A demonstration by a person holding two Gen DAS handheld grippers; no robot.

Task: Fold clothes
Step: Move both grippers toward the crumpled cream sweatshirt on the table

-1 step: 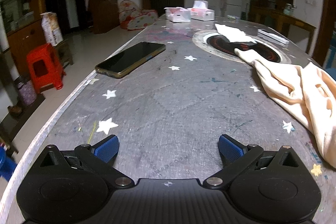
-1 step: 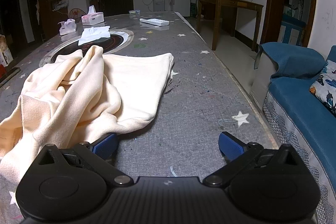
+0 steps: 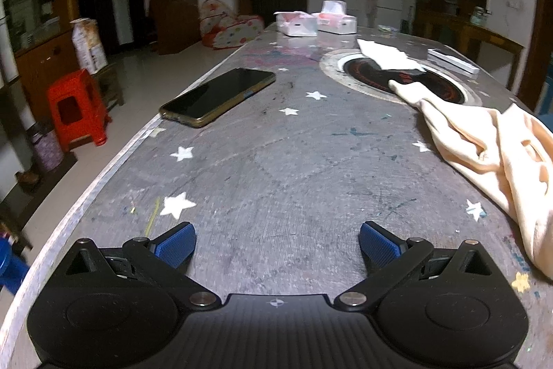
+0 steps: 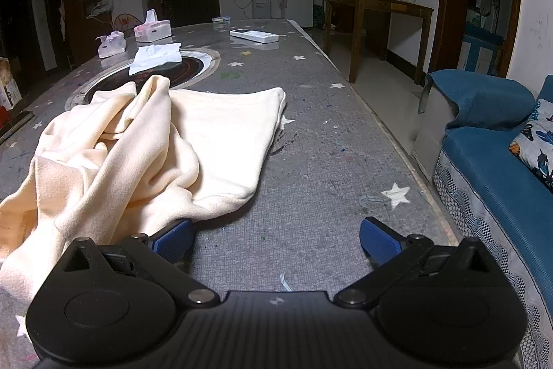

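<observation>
A cream garment lies crumpled on the grey star-patterned table, its far part spread flat. In the left wrist view it shows at the right edge. My right gripper is open and empty, low over the table; its left fingertip is at the garment's near hem. My left gripper is open and empty over bare table, left of the garment.
A phone lies near the table's left edge. A round inset hotplate holds a white tissue. Two tissue packs and a remote lie farther back. A blue sofa stands to the right, a red stool to the left.
</observation>
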